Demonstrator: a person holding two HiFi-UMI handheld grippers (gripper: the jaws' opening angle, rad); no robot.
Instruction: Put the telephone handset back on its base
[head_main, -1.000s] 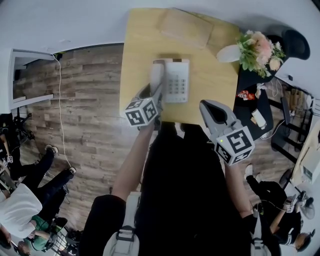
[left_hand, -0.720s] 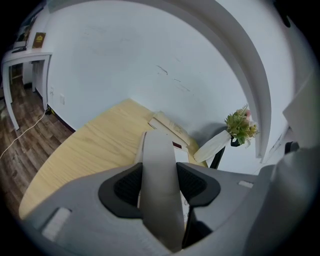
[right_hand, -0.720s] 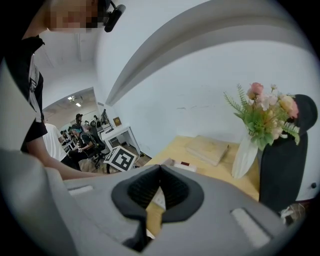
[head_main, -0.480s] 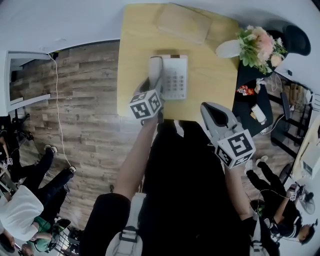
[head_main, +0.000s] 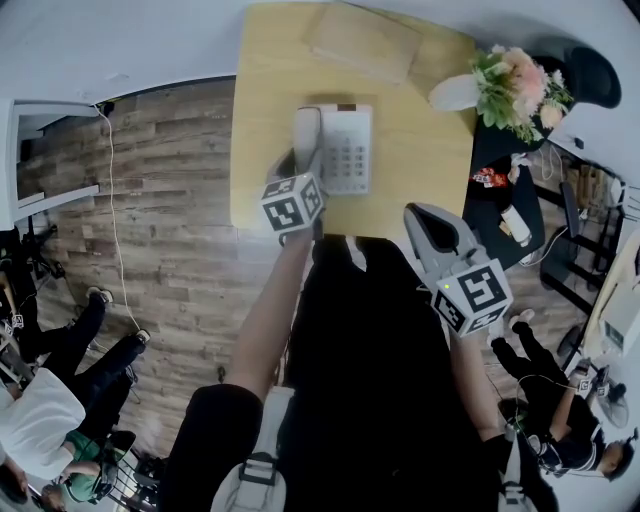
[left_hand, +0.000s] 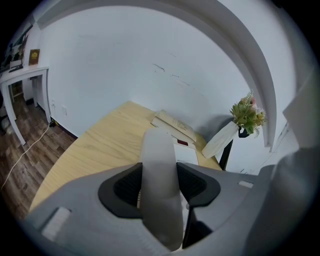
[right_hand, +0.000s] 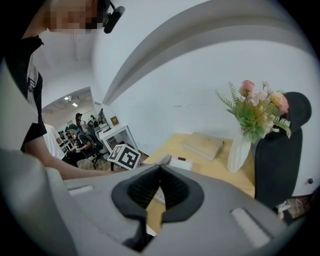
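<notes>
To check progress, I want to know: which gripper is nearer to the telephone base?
Left. The left gripper, shut on the handset, is at the left side of the telephone base; the right gripper hangs apart, near the front edge of the table.

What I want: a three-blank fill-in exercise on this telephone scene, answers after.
The left tongs are clamped on the telephone's ____. The right tongs are ____ and empty. The white vase holds ____.
Answers: handset; shut; flowers.
</notes>
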